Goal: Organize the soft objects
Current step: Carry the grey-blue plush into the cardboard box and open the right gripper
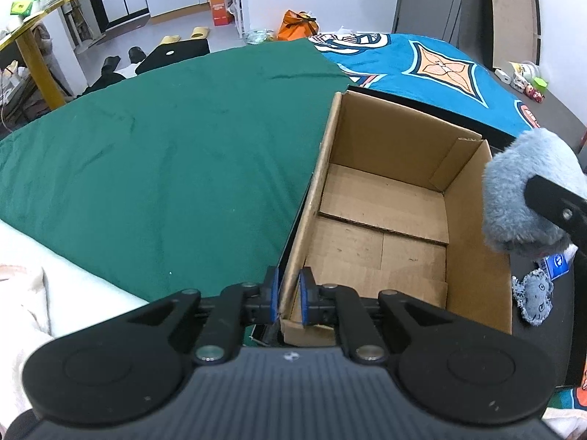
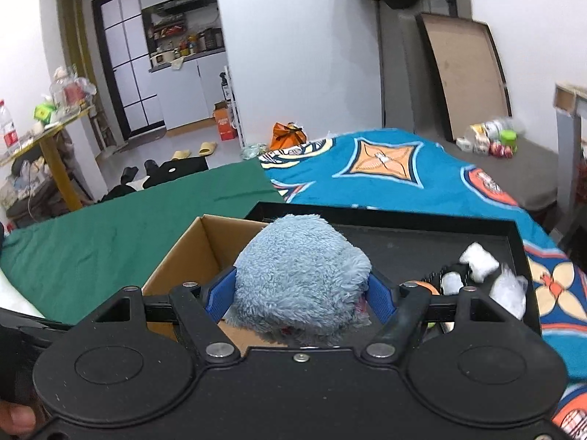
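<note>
An open cardboard box (image 1: 385,227) stands empty on the bed, beside a black tray (image 2: 403,216). My left gripper (image 1: 290,299) is shut on the box's near left wall, one pad on each side of it. My right gripper (image 2: 301,293) is shut on a fluffy grey-blue plush toy (image 2: 301,275) and holds it above the box's right wall; the toy also shows at the right of the left wrist view (image 1: 528,190). A small blue denim soft toy (image 1: 533,295) lies on the tray right of the box.
The tray's right end holds white soft pieces (image 2: 478,260), a clear bag (image 2: 510,293) and an orange item (image 2: 425,286). A green cloth (image 1: 165,154) covers the bed's left, a blue patterned blanket (image 2: 385,168) its right. A white blanket (image 1: 22,293) lies near left.
</note>
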`<state>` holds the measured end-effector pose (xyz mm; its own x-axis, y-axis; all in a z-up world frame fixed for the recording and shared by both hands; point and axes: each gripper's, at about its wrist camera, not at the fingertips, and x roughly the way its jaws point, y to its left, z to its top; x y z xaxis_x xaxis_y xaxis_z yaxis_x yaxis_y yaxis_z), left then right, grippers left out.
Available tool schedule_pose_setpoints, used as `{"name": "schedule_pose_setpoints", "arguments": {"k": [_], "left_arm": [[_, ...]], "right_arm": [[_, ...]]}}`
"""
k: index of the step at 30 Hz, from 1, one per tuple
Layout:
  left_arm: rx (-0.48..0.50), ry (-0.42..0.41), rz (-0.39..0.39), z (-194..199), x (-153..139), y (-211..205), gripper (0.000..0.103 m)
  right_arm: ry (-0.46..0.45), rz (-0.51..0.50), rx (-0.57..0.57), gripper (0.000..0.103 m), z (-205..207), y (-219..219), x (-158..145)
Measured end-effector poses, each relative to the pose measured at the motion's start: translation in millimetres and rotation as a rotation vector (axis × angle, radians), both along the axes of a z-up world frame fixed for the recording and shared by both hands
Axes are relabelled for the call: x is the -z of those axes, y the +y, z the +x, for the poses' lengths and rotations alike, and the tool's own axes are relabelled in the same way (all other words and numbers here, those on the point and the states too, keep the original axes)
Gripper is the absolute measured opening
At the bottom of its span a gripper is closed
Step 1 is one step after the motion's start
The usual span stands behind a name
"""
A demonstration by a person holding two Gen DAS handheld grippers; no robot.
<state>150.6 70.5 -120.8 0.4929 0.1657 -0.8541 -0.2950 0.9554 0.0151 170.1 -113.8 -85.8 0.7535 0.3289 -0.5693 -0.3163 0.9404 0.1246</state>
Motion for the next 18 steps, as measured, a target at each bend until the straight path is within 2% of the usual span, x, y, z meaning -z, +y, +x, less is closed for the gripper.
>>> {"name": "schedule_pose_setpoints", "arguments": {"k": [3, 10, 13, 15, 18], "left_arm": [[-0.001, -0.005, -0.013, -1, 1, 3, 0.011], [-0.002, -0.002, -0.068, -1, 4, 13, 0.012], [-0.003, -0.001, -0.091, 0, 4, 17, 0.012], [-0.001, -0.004, -0.103, 0, 5, 19, 0.012], [-0.004, -0.002, -0.117, -1, 6, 23, 0.014]], "right_arm": [[-0.012, -0.009, -0.007, 0.072, -1, 7, -3], [-0.002, 0.043, -0.042, 0.073, 5, 29, -4], [0.034, 0.058, -0.061, 0.081, 9, 40, -1], [0.041, 0.064, -0.058, 0.09, 9, 42, -1], [0.042, 0.041, -0.046, 0.091, 8, 42, 0]]}}
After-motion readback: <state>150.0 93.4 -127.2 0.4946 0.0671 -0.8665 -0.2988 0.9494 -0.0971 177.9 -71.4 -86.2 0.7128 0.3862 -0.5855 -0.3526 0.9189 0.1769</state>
